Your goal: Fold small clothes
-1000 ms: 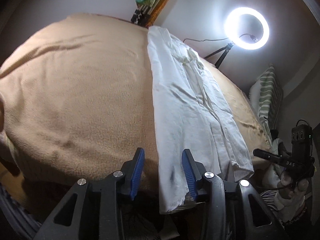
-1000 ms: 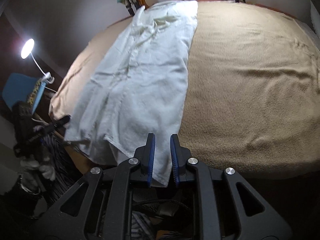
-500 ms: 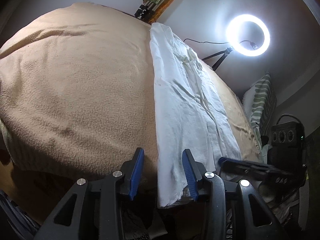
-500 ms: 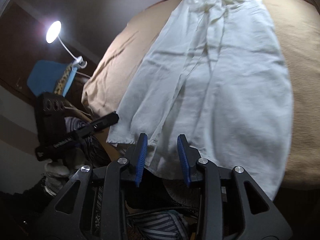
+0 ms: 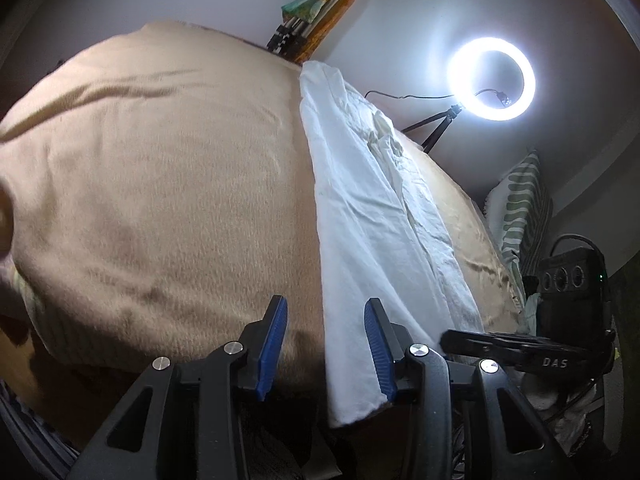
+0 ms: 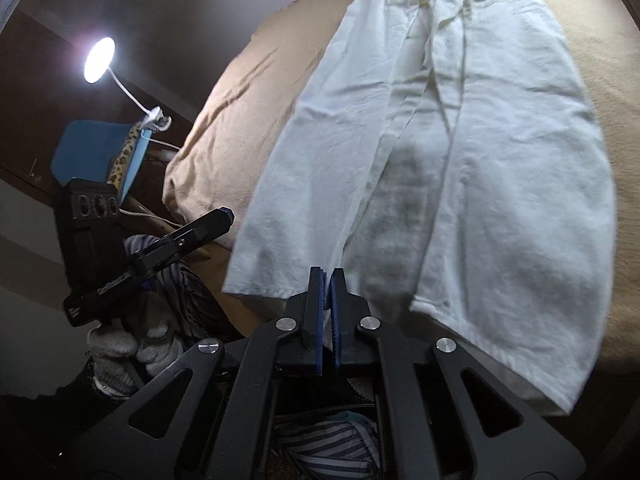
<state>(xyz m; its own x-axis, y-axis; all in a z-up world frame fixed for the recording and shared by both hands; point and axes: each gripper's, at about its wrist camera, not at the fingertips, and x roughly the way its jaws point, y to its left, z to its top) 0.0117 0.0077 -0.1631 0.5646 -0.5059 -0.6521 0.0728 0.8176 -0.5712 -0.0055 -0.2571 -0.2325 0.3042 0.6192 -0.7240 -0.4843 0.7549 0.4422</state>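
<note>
A pair of white trousers lies lengthwise on a tan blanket, hems hanging over the near bed edge; it also shows in the left wrist view. My right gripper is shut on the hem of the trousers between the two legs. My left gripper is open, its blue pads on either side of the left edge of the left trouser leg at the bed edge. The right gripper shows in the left wrist view, and the left gripper shows in the right wrist view.
A lit ring light on a tripod stands behind the bed. A striped pillow is at the right. A clip lamp and a blue chair stand left of the bed. Striped fabric lies below the bed edge.
My right gripper moved in to the trouser hem and shut on it. The left gripper stayed open at the left leg's edge and shifted only slightly.
</note>
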